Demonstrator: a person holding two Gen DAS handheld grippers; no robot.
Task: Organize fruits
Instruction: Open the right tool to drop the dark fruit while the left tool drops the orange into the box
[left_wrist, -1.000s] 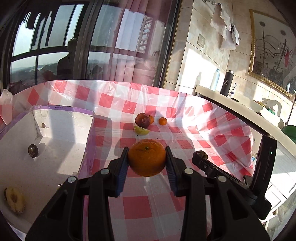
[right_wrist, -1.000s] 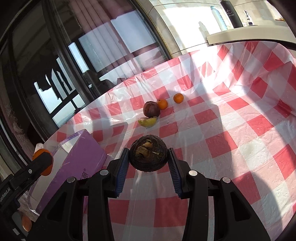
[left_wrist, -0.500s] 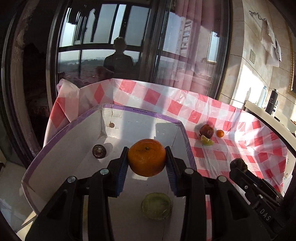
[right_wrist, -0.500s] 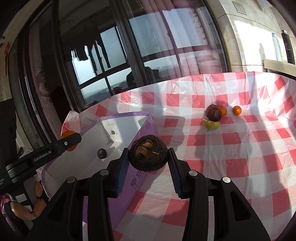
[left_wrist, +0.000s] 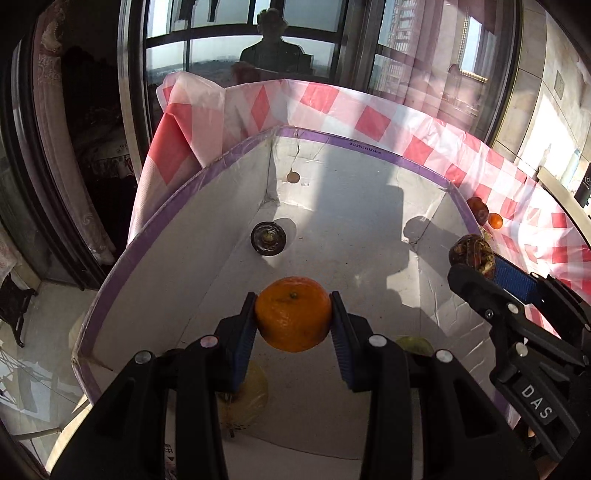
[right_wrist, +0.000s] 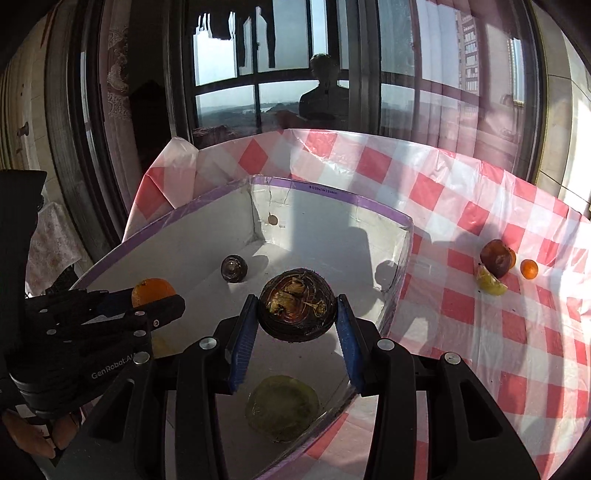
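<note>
My left gripper (left_wrist: 293, 322) is shut on an orange (left_wrist: 293, 319) and hangs over the inside of a white box with a purple rim (left_wrist: 369, 149). My right gripper (right_wrist: 297, 326) is shut on a dark brown halved fruit (right_wrist: 297, 308), above the same box (right_wrist: 332, 197). Each gripper shows in the other's view: the right one (left_wrist: 480, 264) at the box's right wall, the left one (right_wrist: 147, 297) at its left side. On the box floor lie a small dark fruit (left_wrist: 268, 238), a green fruit slice (right_wrist: 282, 406) and a yellowish fruit (left_wrist: 247, 398).
On the red-and-white checked cloth (right_wrist: 480, 332) to the right lie a dark red fruit (right_wrist: 496, 256), a small orange (right_wrist: 529, 268) and a yellow wedge (right_wrist: 489, 284). Dark windows stand behind the table. The table's edge drops off left of the box.
Both grippers have swung left from over the checked cloth to over the box, each keeping its fruit. The loose fruits on the cloth now lie far to the right.
</note>
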